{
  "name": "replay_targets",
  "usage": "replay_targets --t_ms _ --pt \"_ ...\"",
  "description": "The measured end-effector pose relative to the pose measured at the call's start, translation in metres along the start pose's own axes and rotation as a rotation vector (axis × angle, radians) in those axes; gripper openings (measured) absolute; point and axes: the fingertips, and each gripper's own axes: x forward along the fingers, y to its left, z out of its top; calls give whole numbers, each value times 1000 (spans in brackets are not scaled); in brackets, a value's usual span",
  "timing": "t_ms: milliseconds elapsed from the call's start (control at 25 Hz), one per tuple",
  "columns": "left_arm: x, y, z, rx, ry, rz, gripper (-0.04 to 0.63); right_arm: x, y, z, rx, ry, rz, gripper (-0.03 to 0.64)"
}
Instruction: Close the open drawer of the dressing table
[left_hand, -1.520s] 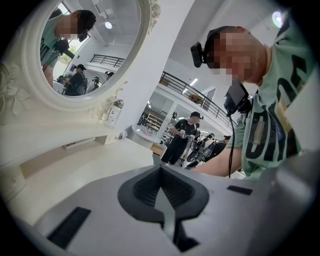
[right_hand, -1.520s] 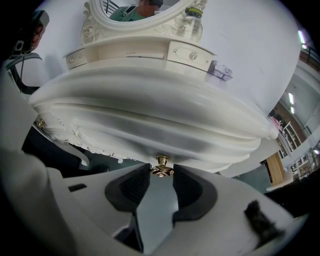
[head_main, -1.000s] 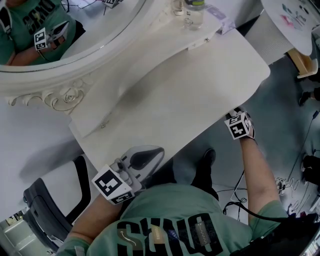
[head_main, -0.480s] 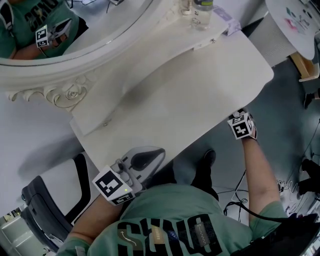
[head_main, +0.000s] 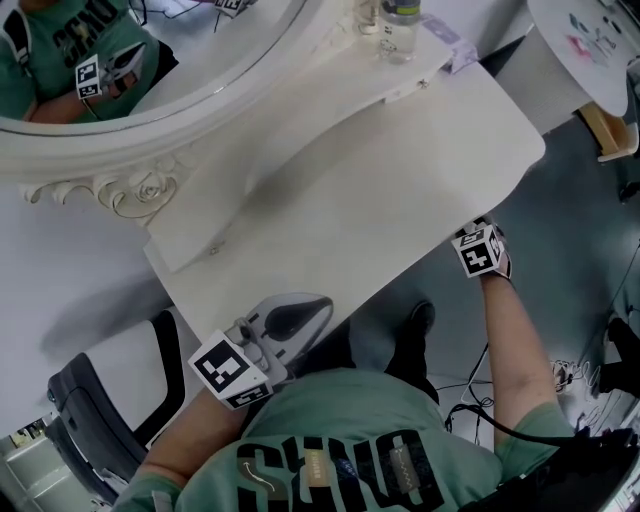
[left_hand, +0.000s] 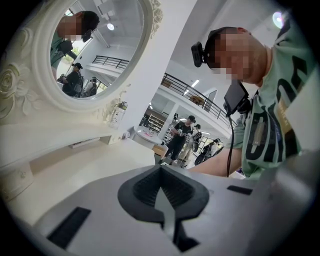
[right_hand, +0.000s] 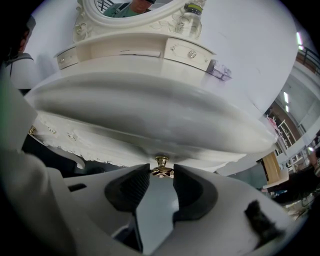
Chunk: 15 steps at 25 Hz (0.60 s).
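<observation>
Right gripper view: right gripper (right_hand: 161, 174) jaws partway apart, tips clamped on the brass knob (right_hand: 161, 164) of the drawer front (right_hand: 100, 147), which sits under the dressing table's (head_main: 350, 200) front edge near its right corner. Left gripper (left_hand: 161, 172) jaws together, empty, at the front-left edge. I can't read the shirt (head_main: 340, 460) lettering or the bottle (head_main: 400, 25) label reliably.

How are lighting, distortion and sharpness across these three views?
Head view: evenly lit, sharp, a soft grey shadow on the white dressing-table top. Left gripper view: heavy fisheye bending, dark corners. Right gripper view: same bending, small brass drawer knob sharp.
</observation>
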Motion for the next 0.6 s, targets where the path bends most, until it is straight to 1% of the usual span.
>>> replay_targets --t_ms 280,480,600 --pt "-2 -17 17 40 -16 5 -2 -17 -2 -5 -21 -17 -51 166" --pt "5 -33 30 50 -31 -8 -2 -48 -4 -19 -24 -43 -41 169" --pt "18 -49 42 66 -47 -33 -2 -76 -2 -31 0 -76 -8 169"
